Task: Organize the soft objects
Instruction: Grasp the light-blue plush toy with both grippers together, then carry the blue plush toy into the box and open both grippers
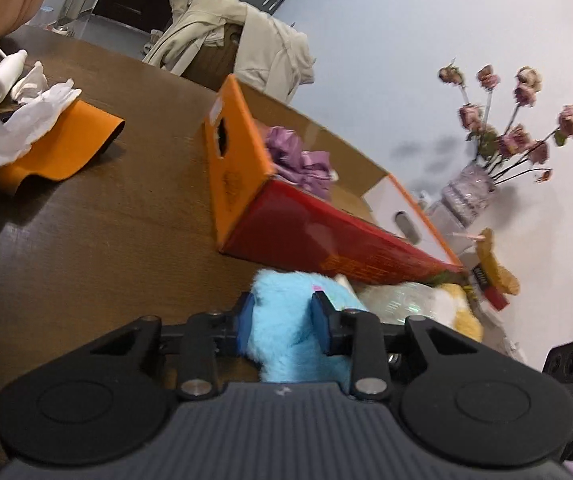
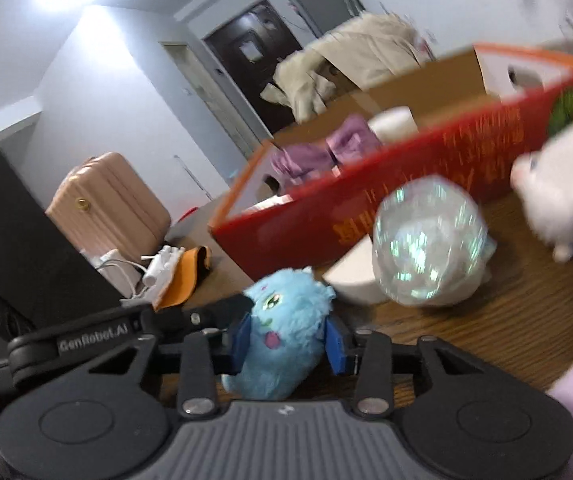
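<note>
A fluffy blue plush toy (image 1: 286, 320) sits between the blue pads of my left gripper (image 1: 282, 322), which is shut on it just in front of the red and orange cardboard box (image 1: 326, 236). In the right wrist view the same blue plush (image 2: 286, 320) lies between the pads of my right gripper (image 2: 286, 342), which is closed on it; my left gripper (image 2: 222, 308) reaches in from the left and touches the plush. Purple cloth (image 1: 302, 160) lies in the box (image 2: 426, 176). A white and yellow plush (image 2: 566, 184) is at the right.
A shiny clear ball (image 2: 430, 240) and a white bowl (image 2: 354, 280) lie on the brown table (image 1: 86, 240) before the box. Orange cloth (image 1: 70, 144), tissue and a white bottle (image 1: 2, 76) lie far left. A vase of dried roses (image 1: 474, 188) stands by the wall. A jacket-draped chair (image 1: 230, 44) stands behind.
</note>
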